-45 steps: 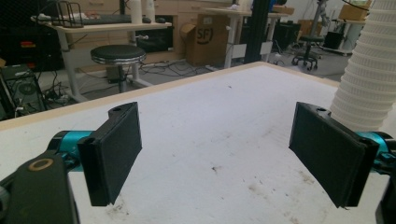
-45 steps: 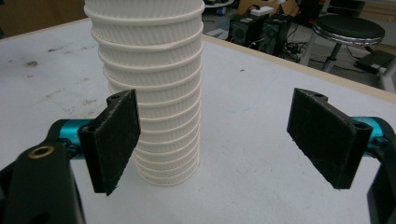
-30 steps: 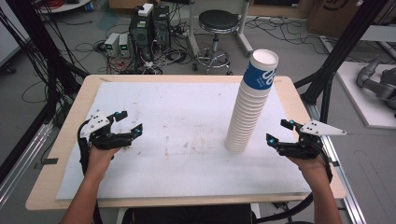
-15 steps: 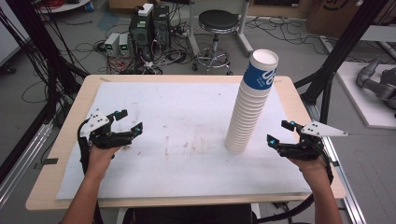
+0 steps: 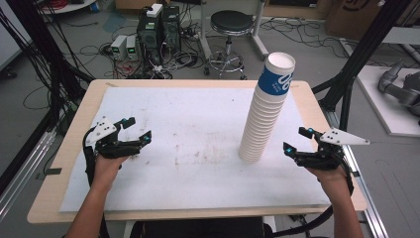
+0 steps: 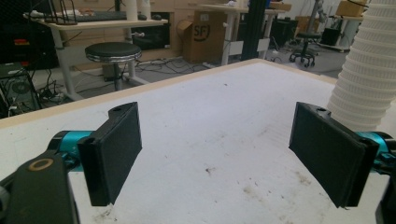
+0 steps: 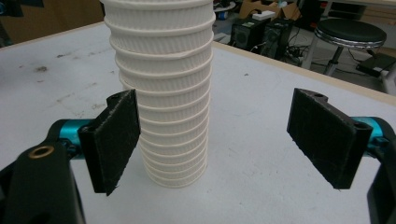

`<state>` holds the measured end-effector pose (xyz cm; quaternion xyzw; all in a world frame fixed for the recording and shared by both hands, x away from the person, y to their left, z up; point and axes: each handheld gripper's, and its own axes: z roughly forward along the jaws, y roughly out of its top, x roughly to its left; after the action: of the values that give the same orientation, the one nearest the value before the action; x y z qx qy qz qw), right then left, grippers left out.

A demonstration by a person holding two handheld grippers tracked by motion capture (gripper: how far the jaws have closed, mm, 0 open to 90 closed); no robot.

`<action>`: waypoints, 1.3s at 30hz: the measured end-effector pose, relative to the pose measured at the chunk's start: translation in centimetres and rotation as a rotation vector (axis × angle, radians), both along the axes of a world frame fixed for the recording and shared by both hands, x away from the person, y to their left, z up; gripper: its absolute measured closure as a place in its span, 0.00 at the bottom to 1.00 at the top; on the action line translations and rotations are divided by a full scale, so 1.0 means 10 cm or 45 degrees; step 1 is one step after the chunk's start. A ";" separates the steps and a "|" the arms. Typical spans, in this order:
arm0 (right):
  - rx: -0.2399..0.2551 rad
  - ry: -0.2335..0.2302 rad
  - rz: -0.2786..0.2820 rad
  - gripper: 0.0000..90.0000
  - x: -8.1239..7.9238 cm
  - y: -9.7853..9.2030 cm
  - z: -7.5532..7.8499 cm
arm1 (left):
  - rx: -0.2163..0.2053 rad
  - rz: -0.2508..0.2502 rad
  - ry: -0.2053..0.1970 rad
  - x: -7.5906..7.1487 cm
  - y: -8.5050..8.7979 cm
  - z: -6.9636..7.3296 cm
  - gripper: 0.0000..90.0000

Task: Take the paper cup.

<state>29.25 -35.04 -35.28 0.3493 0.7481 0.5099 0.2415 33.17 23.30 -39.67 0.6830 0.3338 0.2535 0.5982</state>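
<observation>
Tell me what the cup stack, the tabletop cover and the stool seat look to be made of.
Cup stack: probably paper, matte white with ribbed walls; the top cup carries a blue printed band.
Tabletop cover: a thin white sheet, maybe paper or plastic, matte and scuffed with dark marks, laid over a pale wood-look table.
Stool seat: dark padding, likely vinyl, with a shiny metal rim.

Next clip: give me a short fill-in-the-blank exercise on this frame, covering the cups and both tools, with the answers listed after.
1. The top cup of the stack of cups has a ____ band.
2. The right tool has its jaws ____.
3. The left tool holds ____.
4. The stack stands nearer the ____ tool.

Missing words: blue; open; nothing; right
</observation>
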 end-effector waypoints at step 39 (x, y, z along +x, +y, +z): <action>0.041 -0.058 0.040 0.20 -0.03 0.07 0.15 | -0.005 -0.014 0.003 0.03 -0.05 0.02 0.19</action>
<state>28.99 -34.36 -33.80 0.3297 0.7394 0.5335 0.2447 33.43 22.76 -39.49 0.6839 0.3314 0.2487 0.6006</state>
